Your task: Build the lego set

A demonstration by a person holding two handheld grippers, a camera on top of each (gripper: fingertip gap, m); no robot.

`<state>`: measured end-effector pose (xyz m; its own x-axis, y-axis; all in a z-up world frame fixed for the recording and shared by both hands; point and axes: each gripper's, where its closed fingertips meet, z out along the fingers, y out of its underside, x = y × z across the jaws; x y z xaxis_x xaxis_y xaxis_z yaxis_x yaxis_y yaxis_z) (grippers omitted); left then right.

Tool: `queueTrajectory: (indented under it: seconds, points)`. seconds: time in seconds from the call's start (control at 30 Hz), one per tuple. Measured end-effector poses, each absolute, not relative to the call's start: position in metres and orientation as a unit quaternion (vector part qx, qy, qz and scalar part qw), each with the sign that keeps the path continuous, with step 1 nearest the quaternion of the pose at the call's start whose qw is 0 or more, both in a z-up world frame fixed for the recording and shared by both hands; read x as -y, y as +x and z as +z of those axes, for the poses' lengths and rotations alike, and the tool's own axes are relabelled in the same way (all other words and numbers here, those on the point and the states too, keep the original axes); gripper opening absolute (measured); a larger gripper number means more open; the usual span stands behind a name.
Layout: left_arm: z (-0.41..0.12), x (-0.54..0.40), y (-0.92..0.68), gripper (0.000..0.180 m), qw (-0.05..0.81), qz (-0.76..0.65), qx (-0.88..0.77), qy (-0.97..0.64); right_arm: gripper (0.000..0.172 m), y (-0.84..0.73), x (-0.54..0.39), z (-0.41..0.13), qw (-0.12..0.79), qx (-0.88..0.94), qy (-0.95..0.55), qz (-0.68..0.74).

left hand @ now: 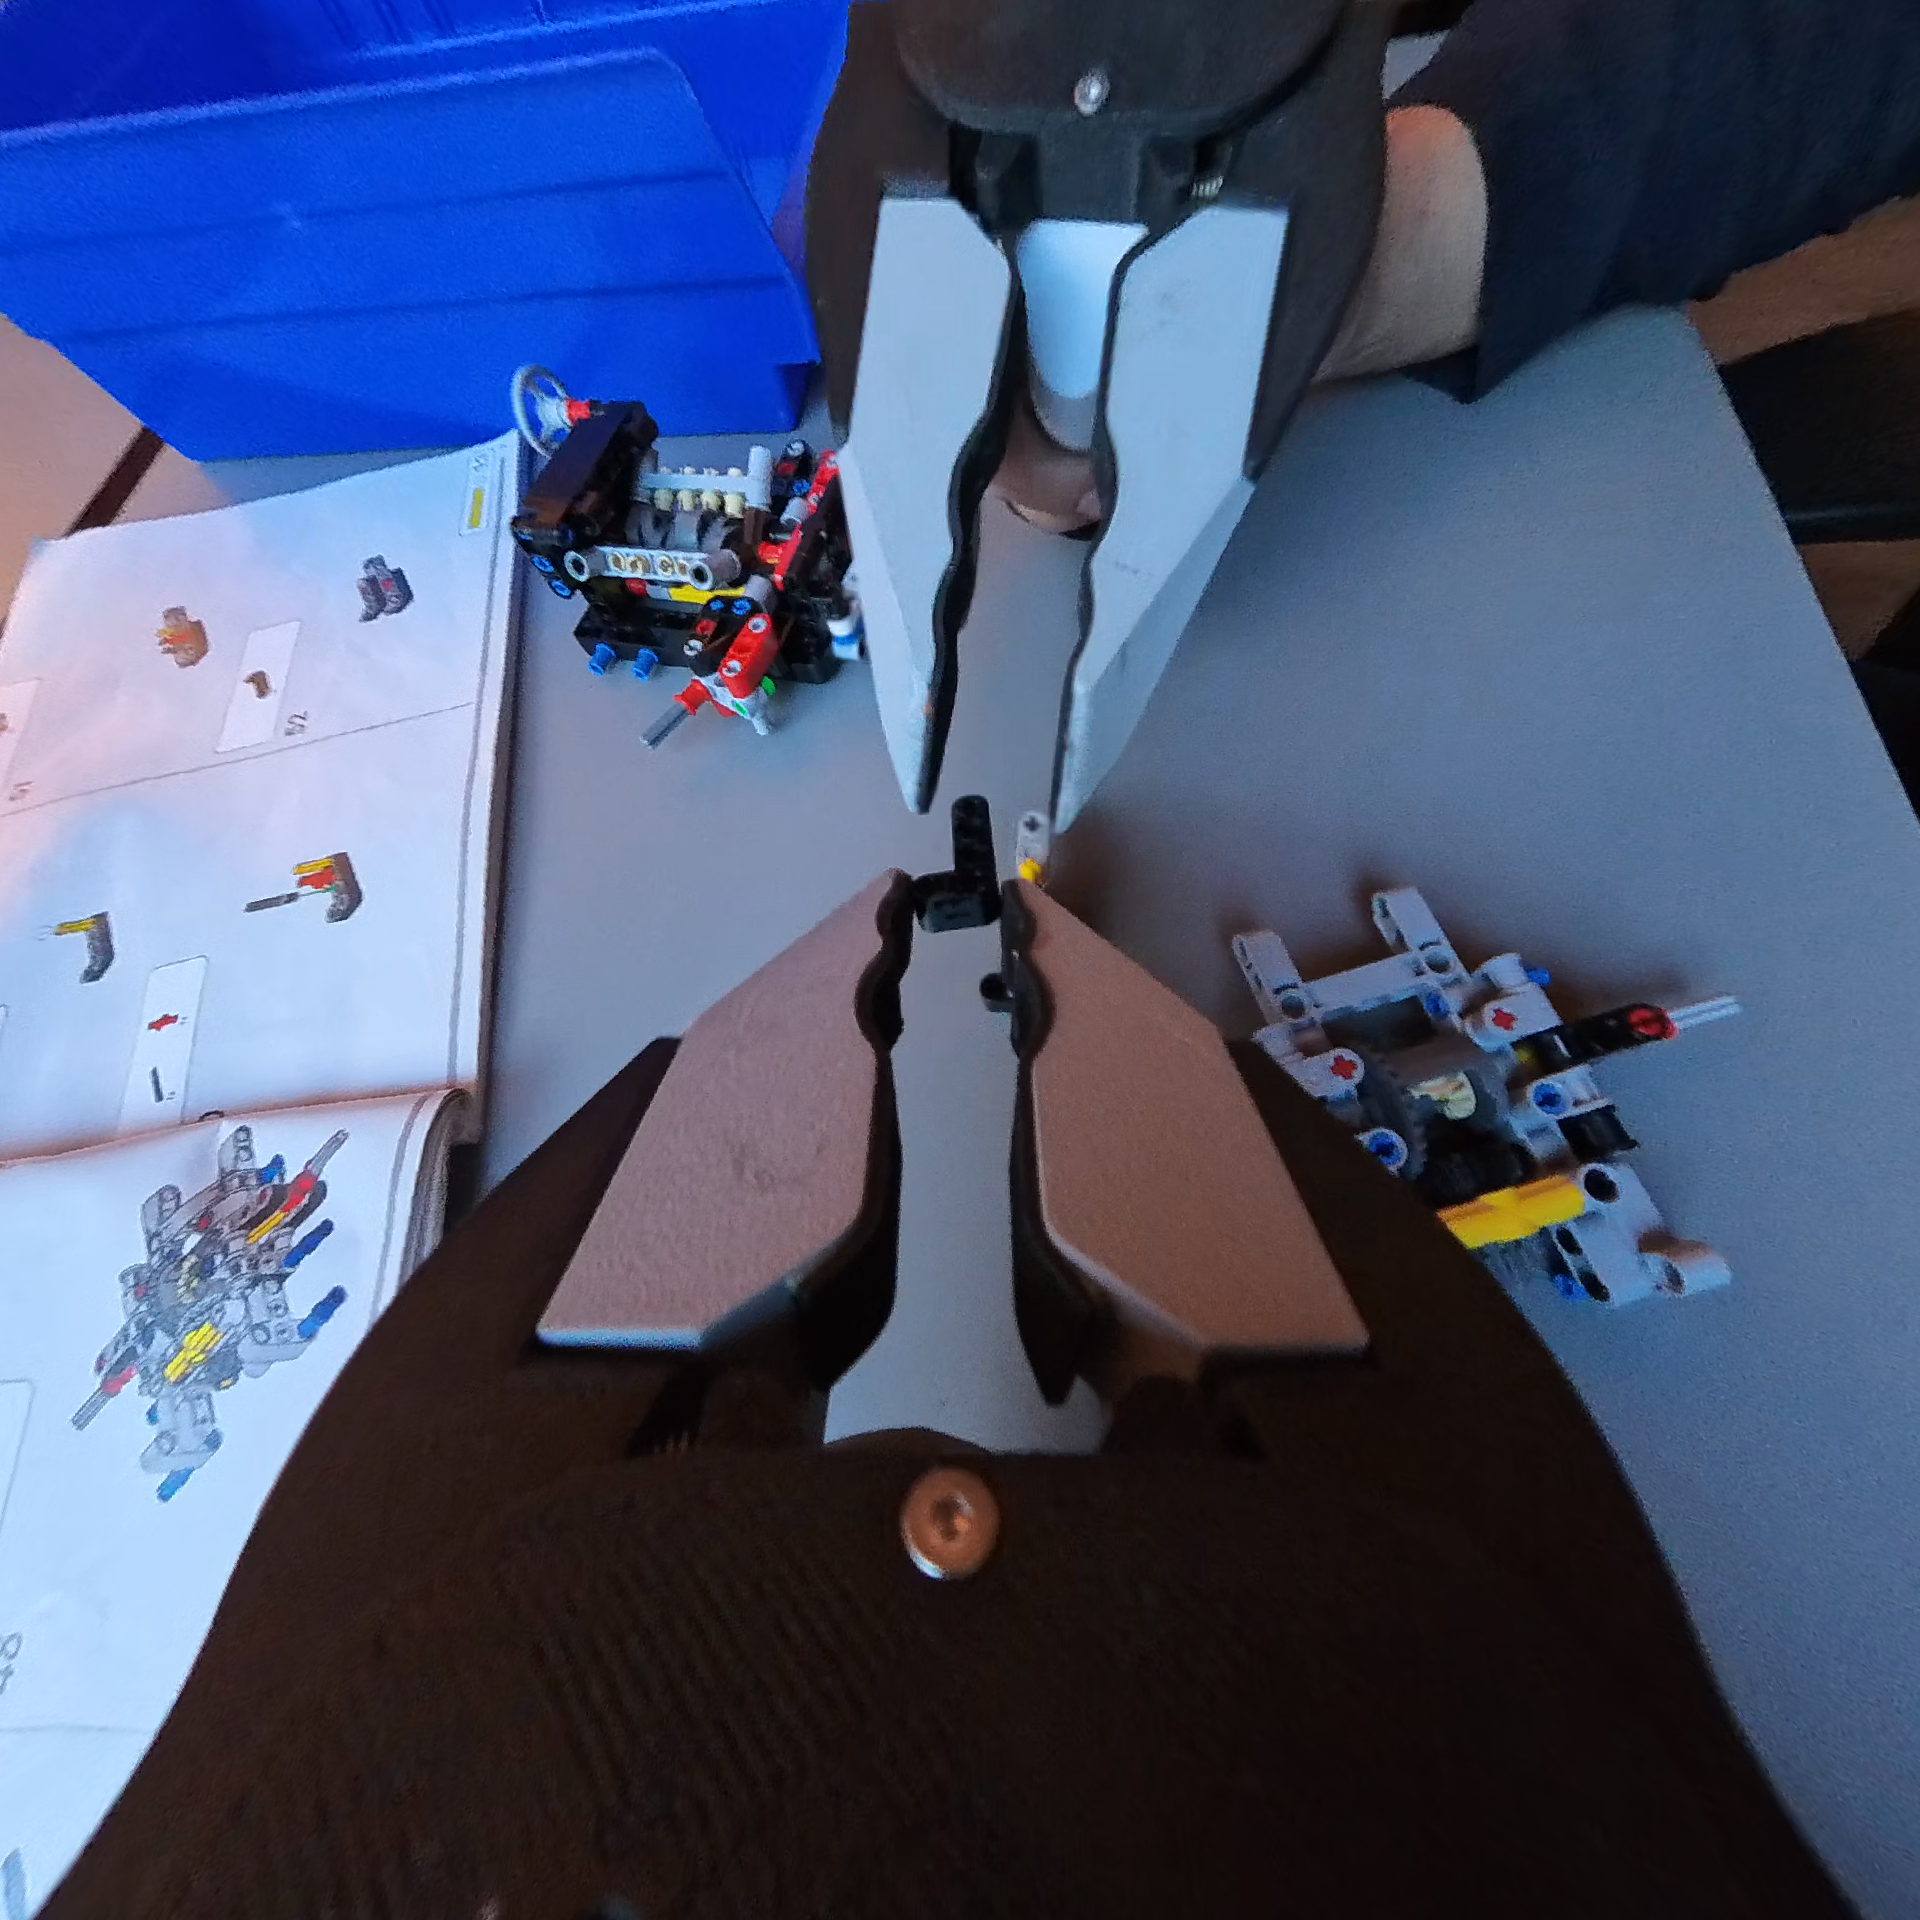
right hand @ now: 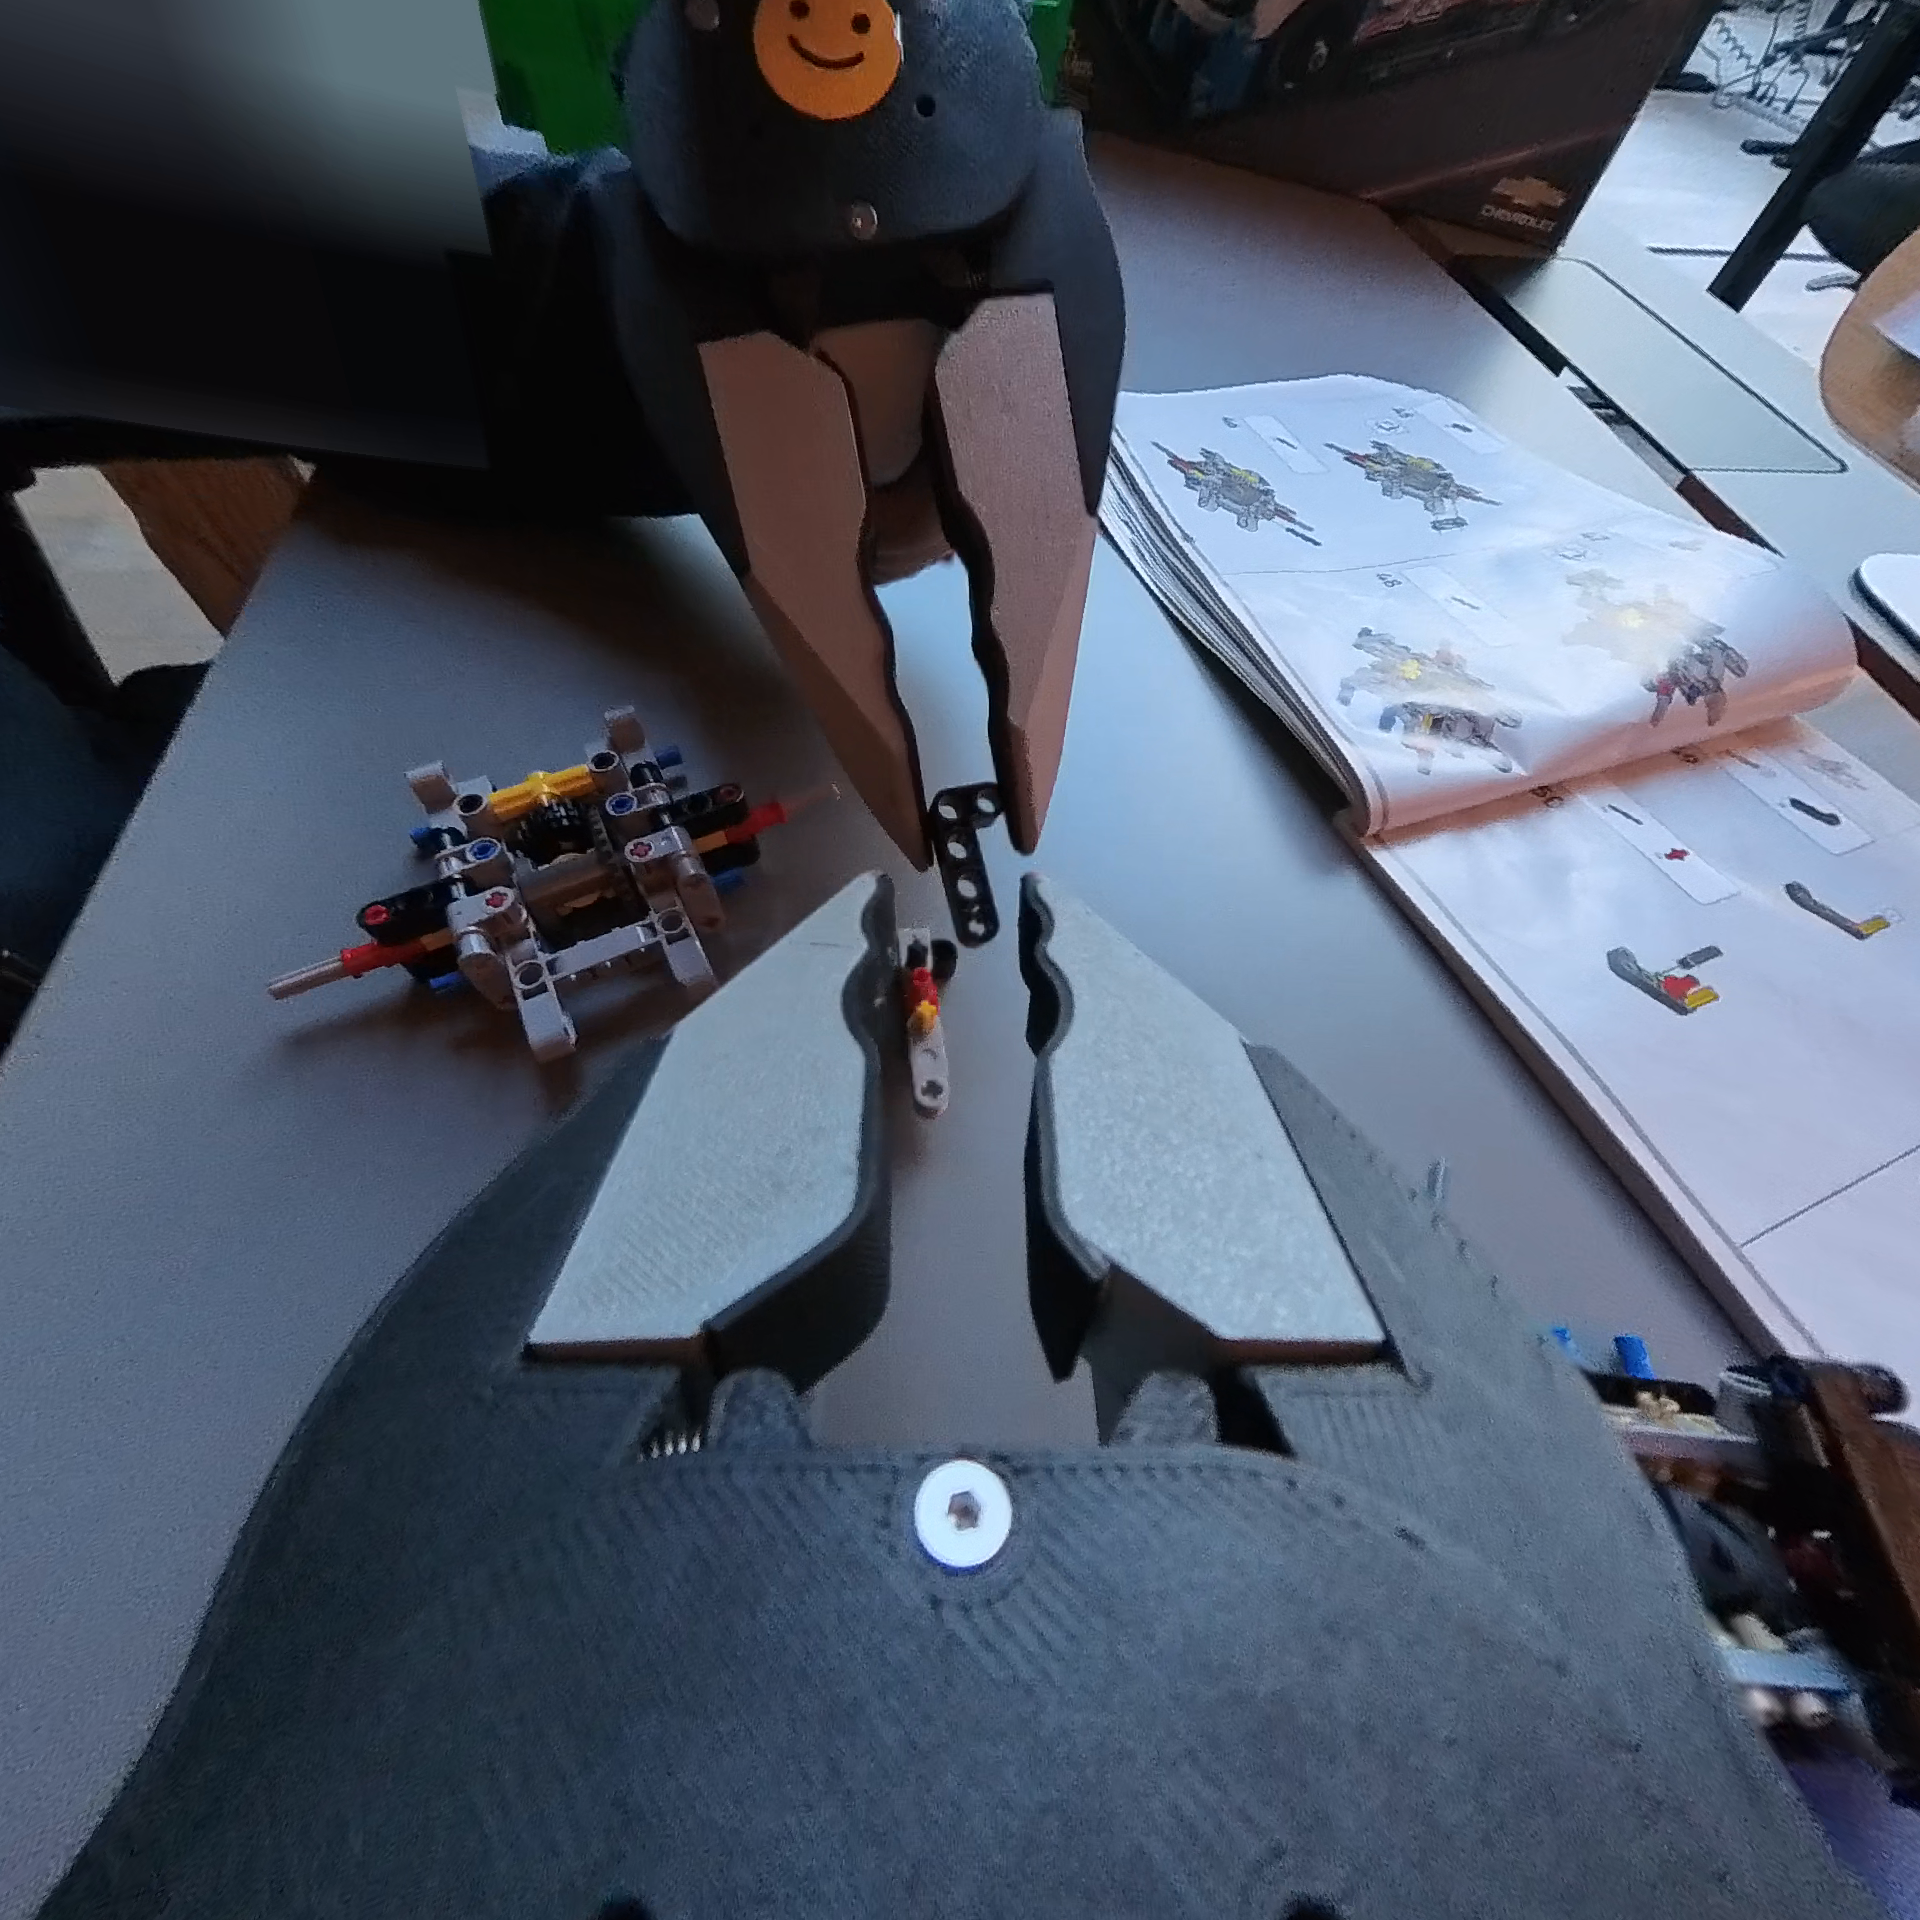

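Up close, left gripper (left hand: 958, 902) clamped on black L-shaped beam (left hand: 966, 873); right gripper (right hand: 958, 904) apart beside small grey piece (right hand: 928, 1029).

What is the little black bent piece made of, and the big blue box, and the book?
The black L-shaped piece, gripped by the left tool, looks like hard moulded plastic: crisp round holes and a slight sheen. The blue bin seems to be thick smooth plastic, with evenly coloured, softly glossy walls. The open booklet is paper: thin printed pages curling at the fold.
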<state>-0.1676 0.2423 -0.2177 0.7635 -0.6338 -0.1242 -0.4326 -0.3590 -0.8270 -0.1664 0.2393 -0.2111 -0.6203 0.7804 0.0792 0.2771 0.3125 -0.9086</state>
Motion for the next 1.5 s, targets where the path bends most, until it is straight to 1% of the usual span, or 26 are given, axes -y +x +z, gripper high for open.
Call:
queueTrajectory:
  seconds: [0.17,0.27,0.33,0.37,0.47,0.8,1.0,1.5]
  points:
    - [-0.204,-0.243,-0.166,0.013,0.494,-0.108,-0.319,-0.802,0.011,-0.173,-0.236,-0.206,0.261,0.765,-0.328,0.488]
    - [-0.203,-0.244,-0.166,0.013,0.501,-0.11,-0.313,-0.799,0.012,-0.173,-0.237,-0.205,0.254,0.763,-0.331,0.494]
    - [-0.203,-0.244,-0.166,0.013,0.499,-0.12,-0.31,-0.8,0.011,-0.173,-0.237,-0.206,0.25,0.765,-0.332,0.492]
    - [-0.205,-0.244,-0.167,0.014,0.496,-0.127,-0.305,-0.803,0.005,-0.173,-0.238,-0.207,0.248,0.765,-0.336,0.491]
    - [-0.211,-0.244,-0.167,0.014,0.487,-0.153,-0.287,-0.81,0.004,-0.172,-0.237,-0.211,0.228,0.763,-0.341,0.499]
    - [-0.216,-0.244,-0.167,0.015,0.481,-0.15,-0.29,-0.814,0.004,-0.17,-0.238,-0.212,0.222,0.771,-0.341,0.49]
    - [-0.216,-0.24,-0.169,0.021,0.474,-0.144,-0.299,-0.815,0.004,-0.164,-0.243,-0.209,0.224,0.777,-0.339,0.482]
    - [-0.226,-0.238,-0.167,0.019,0.454,-0.165,-0.294,-0.825,0.004,-0.158,-0.24,-0.22,0.203,0.796,-0.338,0.46]
